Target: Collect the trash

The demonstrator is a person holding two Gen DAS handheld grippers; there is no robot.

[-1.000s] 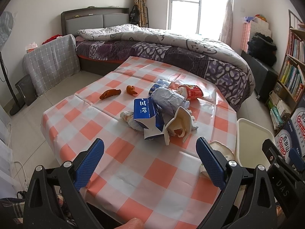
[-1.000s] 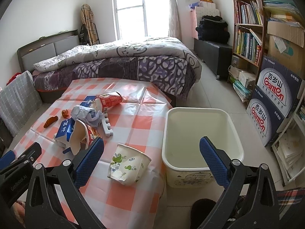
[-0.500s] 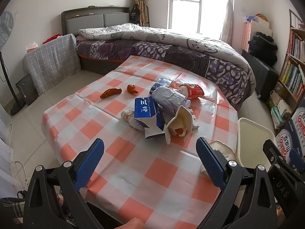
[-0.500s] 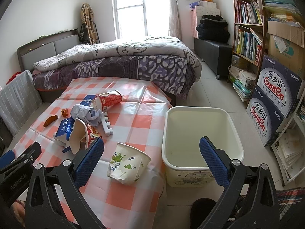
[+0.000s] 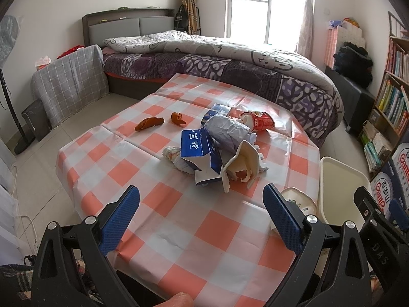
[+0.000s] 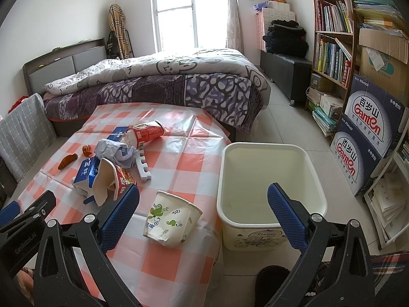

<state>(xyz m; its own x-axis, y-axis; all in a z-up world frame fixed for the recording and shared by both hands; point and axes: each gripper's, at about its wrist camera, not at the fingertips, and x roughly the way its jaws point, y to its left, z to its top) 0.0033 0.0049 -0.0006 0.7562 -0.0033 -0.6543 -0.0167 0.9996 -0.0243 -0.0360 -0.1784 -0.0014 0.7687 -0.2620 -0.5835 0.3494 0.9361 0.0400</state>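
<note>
Trash lies on a table with an orange-checked cloth: a blue carton, a crushed cream box, a grey crumpled wrapper, a red cup and two orange peels. A white leaf-print paper cup lies on its side near the table's right edge. A cream bin stands on the floor right of the table. My left gripper is open and empty above the near table. My right gripper is open and empty, between cup and bin.
A bed stands behind the table. A bookshelf and stacked water cartons line the right wall. A white toothed foam strip lies mid-table. A covered chair and a fan stand are on the left.
Both views have shifted very slightly; the trash, cup and bin lie where they were. Both grippers stay open.
</note>
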